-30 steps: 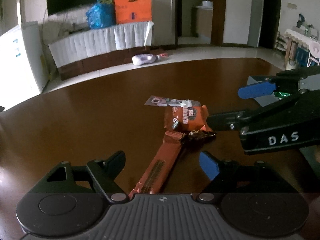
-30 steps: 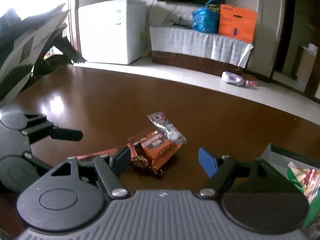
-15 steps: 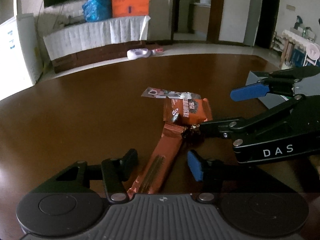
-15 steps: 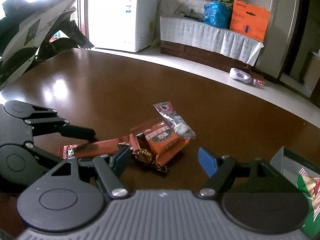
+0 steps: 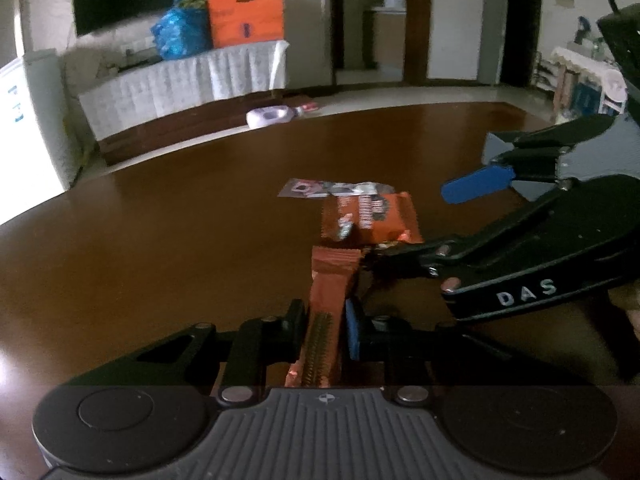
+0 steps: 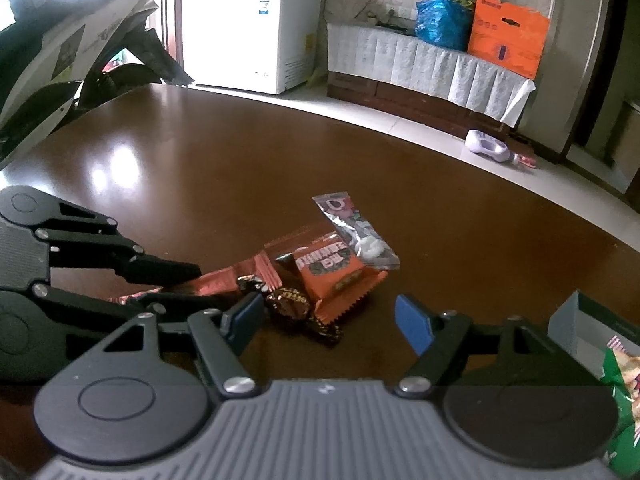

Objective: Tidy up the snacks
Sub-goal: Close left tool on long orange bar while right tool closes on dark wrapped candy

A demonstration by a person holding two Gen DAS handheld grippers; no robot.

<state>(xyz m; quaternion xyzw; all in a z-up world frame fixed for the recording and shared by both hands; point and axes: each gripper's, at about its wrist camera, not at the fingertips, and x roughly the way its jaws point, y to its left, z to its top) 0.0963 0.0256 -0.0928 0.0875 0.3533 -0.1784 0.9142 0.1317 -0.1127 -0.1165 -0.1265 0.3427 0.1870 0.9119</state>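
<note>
A long copper-brown snack bar [image 5: 332,276] lies on the dark wooden table [image 5: 160,240]. My left gripper [image 5: 325,320] is closing on the bar's near half, and its pads press both sides. Past the bar lie an orange packet [image 5: 370,218] and a clear packet [image 5: 332,189]. In the right wrist view my right gripper [image 6: 330,316] stands open. A dark brown wrapped candy [image 6: 294,306] lies between its pads, untouched. The orange packet [image 6: 336,276], the clear packet [image 6: 356,228] and the bar [image 6: 224,280] lie just beyond, with the left gripper [image 6: 204,285] on the bar.
A grey box [image 6: 580,320] stands at the right on the table, with a green snack bag [image 6: 624,380] in it. Beyond the table's far edge the floor holds a white bottle [image 6: 488,146]. A freezer [image 6: 256,28] and a covered bench stand by the wall.
My left jaws have gone from wide open to shut on the long bar. My right gripper has come slightly lower and nearer to the pile, still open.
</note>
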